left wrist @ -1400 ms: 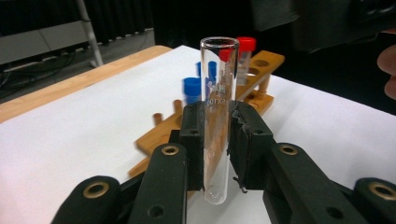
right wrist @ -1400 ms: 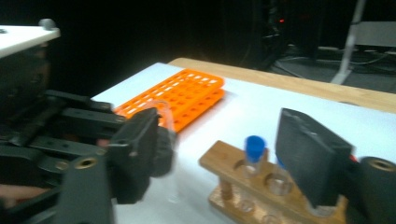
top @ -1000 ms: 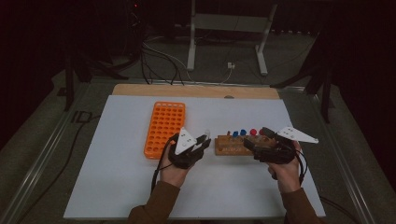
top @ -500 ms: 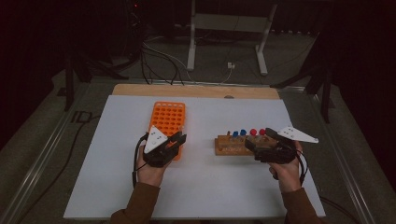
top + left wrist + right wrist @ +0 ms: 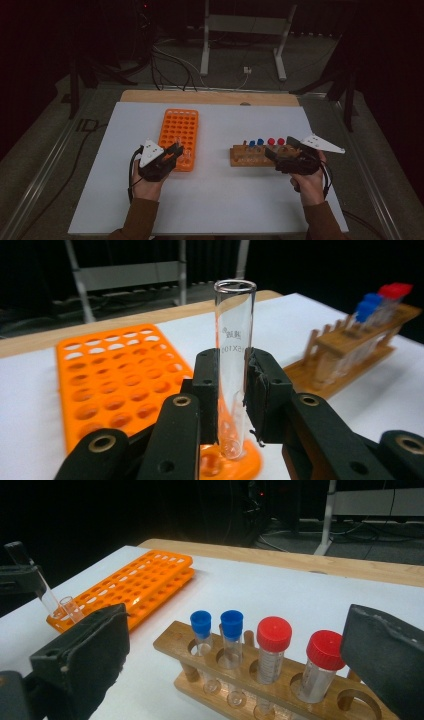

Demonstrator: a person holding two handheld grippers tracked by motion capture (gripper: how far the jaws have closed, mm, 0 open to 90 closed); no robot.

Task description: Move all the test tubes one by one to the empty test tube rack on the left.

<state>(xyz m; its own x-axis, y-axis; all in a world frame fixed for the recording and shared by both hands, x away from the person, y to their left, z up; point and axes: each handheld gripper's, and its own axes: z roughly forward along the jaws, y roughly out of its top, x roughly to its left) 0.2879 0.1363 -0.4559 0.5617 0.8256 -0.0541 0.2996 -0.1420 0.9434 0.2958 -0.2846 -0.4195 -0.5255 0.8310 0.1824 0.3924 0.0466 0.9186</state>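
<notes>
A clear glass test tube [image 5: 233, 365] is being held upright by the clamped left gripper [image 5: 231, 390] over the orange plastic rack's [image 5: 179, 136] near corner (one tube [image 5: 71, 609] already seated), not yet slotted, while the right gripper [image 5: 235, 655] is being kept wide open, empty, beside the wooden rack [image 5: 240, 690].

The glass tube [image 5: 232, 375] is partly hidden between the black pads [image 5: 207, 390] in the middle of the left gripper view. The wooden rack [image 5: 260, 690] is cut off at the bottom right edge of the right gripper view. The orange rack's [image 5: 120, 385] near corner looks blurred.
</notes>
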